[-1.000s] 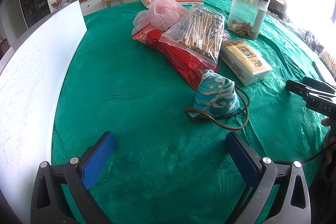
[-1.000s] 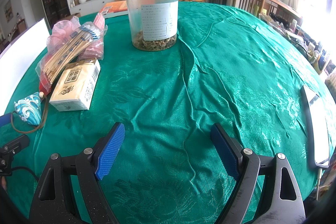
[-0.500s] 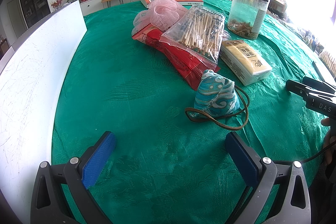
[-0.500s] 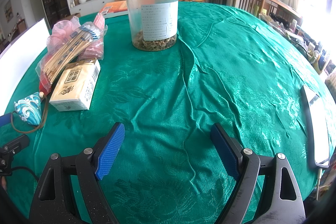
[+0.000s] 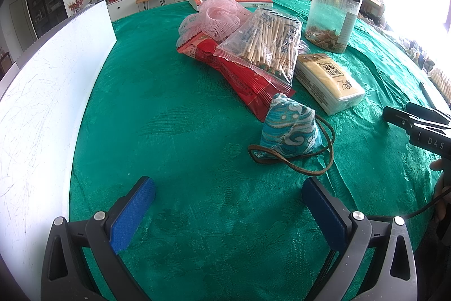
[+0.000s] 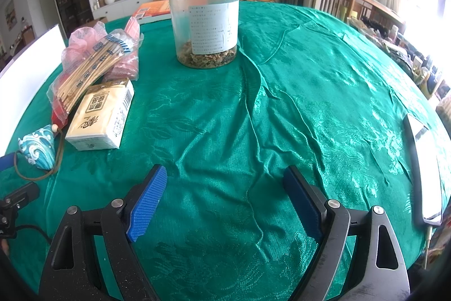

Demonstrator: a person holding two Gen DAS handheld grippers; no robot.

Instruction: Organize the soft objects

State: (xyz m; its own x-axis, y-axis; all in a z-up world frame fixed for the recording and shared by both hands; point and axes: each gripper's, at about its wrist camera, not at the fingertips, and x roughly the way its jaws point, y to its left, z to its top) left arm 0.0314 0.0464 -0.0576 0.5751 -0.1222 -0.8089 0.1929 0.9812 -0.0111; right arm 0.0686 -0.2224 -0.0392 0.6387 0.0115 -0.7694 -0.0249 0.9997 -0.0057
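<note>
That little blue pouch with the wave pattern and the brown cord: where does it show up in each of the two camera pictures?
Left wrist view: the blue wave pouch sits right of centre, just ahead of the open left gripper.
Right wrist view: the same pouch is at the far left edge, well off to the side of the open right gripper.
Shared landmark: the yellow tissue pack lies right beside it in both.

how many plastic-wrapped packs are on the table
3: a clear stick bag lying on a red pack, and a yellow tissue pack beside them. More may hide under the pink mesh.
</note>
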